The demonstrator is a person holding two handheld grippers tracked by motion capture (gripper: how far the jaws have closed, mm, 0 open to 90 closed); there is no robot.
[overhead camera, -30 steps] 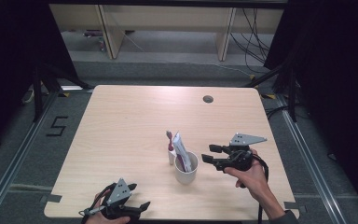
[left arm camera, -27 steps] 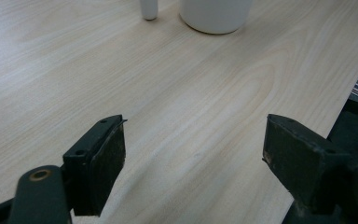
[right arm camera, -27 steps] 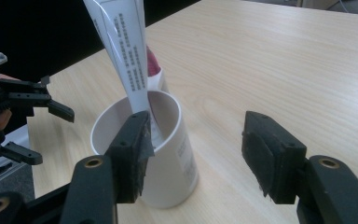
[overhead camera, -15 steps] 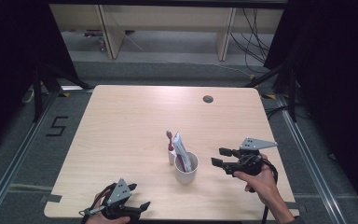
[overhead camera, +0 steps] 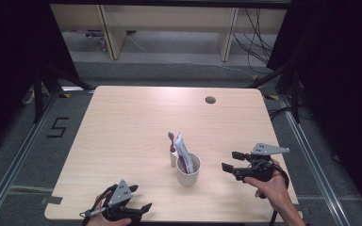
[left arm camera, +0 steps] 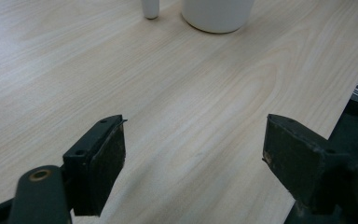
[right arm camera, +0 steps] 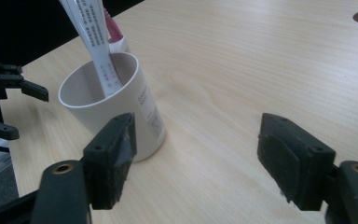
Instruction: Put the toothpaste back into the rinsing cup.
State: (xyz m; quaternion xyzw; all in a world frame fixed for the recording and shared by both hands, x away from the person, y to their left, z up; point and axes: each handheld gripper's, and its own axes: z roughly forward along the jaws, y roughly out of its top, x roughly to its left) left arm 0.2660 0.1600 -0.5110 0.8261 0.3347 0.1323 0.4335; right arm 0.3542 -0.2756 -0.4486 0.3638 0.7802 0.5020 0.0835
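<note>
Standing upright near the middle of the table's (overhead camera: 122,122) near half, the white cup (overhead camera: 188,173) holds a toothpaste tube (overhead camera: 182,149) that leans out over its rim; in the right gripper view the tube's (right arm camera: 95,42) lower end rests inside against the cup's (right arm camera: 121,109) wall. Just beside the cup, on its far left side, a toothbrush (overhead camera: 172,143) with a pink head stands on end — whether the two touch I cannot tell.

To the right of the cup and apart from it, the right gripper (overhead camera: 232,161) points at it, its jaws having just been opening; they stand wide with nothing between them — only bare wood shows in the gap. At the near edge, well left of the cup, the left gripper (overhead camera: 140,200) sits low over the tabletop, its jaws also spread wide and empty. Toward the far right corner there is a round cable hole (overhead camera: 210,100).
</note>
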